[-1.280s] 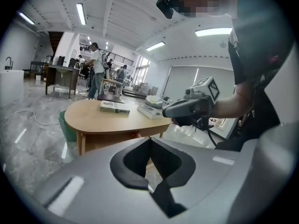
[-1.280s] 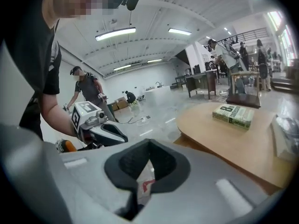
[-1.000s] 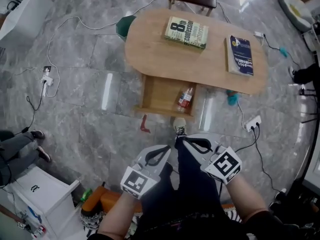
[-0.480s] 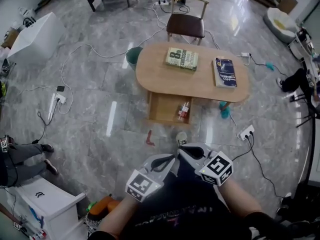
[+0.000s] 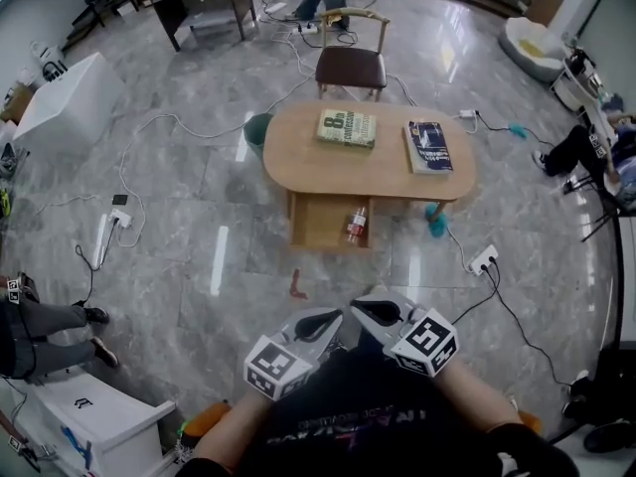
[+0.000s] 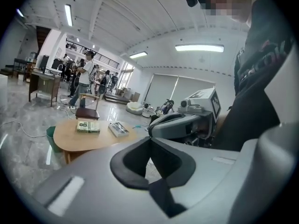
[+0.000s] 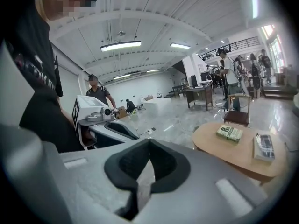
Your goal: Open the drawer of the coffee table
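The oval wooden coffee table (image 5: 383,172) stands on the marble floor well ahead of me, with its drawer (image 5: 320,224) pulled out toward me. A small bottle (image 5: 355,227) lies in the drawer. A green book (image 5: 346,128) and a blue book (image 5: 428,147) rest on the tabletop. My left gripper (image 5: 334,317) and right gripper (image 5: 362,307) hover side by side close to my body, far from the table, both shut and empty. The left gripper view shows the table (image 6: 74,141) beyond the shut left gripper (image 6: 150,140); the right gripper view shows the table (image 7: 233,154) past the shut right gripper (image 7: 148,142).
A wooden chair (image 5: 350,63) stands behind the table and a teal bin (image 5: 257,127) at its left end. Cables and power strips (image 5: 484,259) trail over the floor. A red scrap (image 5: 295,285) lies before the drawer. A white cabinet (image 5: 84,410) and a person's legs (image 5: 40,321) are at left.
Both grippers have risen and drawn back from the table, still shut. The view has pulled away, so the table looks smaller and farther. The drawer stays open.
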{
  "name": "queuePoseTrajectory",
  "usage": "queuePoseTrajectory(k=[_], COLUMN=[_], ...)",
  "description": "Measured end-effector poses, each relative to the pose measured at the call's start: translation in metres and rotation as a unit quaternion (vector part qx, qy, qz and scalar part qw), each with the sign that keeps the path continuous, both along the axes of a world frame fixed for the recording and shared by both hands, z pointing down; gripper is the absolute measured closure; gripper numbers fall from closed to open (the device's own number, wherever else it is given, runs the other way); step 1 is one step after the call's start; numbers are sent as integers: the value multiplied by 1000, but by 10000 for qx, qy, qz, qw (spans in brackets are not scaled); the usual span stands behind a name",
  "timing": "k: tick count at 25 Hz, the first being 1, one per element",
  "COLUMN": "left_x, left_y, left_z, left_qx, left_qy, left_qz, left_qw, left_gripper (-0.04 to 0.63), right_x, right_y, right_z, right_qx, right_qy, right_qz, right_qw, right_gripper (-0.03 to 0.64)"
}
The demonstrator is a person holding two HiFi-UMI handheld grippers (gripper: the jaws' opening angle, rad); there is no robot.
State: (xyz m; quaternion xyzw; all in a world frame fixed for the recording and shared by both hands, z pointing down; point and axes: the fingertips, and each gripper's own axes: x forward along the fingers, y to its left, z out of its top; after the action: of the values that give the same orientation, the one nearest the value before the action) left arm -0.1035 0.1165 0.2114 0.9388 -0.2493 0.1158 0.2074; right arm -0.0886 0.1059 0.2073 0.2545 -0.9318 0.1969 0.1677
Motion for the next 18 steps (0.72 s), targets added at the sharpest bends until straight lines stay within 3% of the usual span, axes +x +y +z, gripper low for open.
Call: queuePoseTrajectory(k=[9, 18], left_x=[6, 77], left_y=[7, 33], left_z=[1, -3], left_qx=[-108, -182], left_qy=[2, -42], left_qz=[-332, -656], left_qw=[9994, 9977], left_gripper=[589, 589], right_x=[11, 76], right_y=[18, 46], right_z=[-3, -7], right_qx=[-23, -22], right_qy=[38, -156], right_qz=[-348, -676], right_qw=[9994, 9976], right_gripper=[615, 615])
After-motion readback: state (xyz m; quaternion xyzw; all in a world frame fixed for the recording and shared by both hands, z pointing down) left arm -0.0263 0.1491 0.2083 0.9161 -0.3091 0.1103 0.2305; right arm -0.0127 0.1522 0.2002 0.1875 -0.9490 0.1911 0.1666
